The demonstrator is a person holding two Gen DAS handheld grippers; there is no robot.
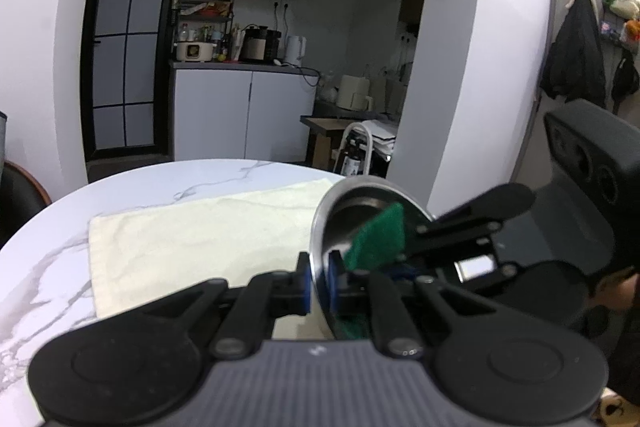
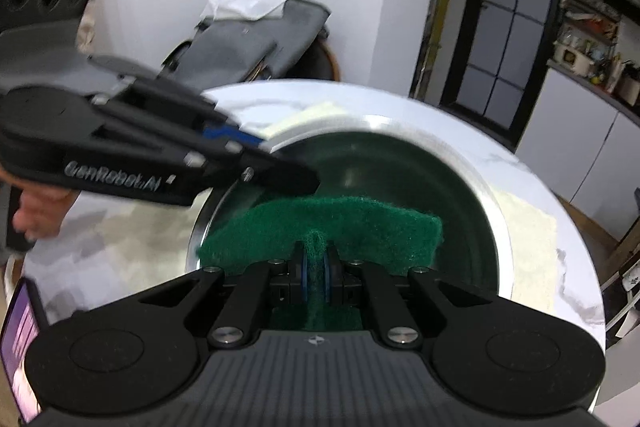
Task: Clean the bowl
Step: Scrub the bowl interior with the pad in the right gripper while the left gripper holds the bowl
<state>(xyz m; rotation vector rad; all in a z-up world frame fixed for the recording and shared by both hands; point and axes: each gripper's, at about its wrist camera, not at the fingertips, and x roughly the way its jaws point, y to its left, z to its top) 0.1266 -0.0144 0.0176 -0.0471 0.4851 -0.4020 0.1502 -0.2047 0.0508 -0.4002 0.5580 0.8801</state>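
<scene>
A steel bowl [image 1: 320,227] is held tilted on edge above the white marble table [image 1: 120,195]. My left gripper [image 1: 319,281] is shut on the bowl's rim, one blue pad on each side. It also shows in the right wrist view [image 2: 256,151], clamped on the bowl's [image 2: 496,227] upper left rim. My right gripper [image 2: 316,273] is shut on a green scouring pad [image 2: 340,223] and presses it inside the bowl. In the left wrist view the pad [image 1: 378,235] and the right gripper [image 1: 412,255] sit in the bowl's mouth.
A cream cloth [image 1: 192,239] lies on the table under the bowl. A chair with a grey bag [image 2: 256,39] stands beyond the table. A phone [image 2: 20,343] lies at the lower left. A kitchen counter [image 1: 240,67] is behind.
</scene>
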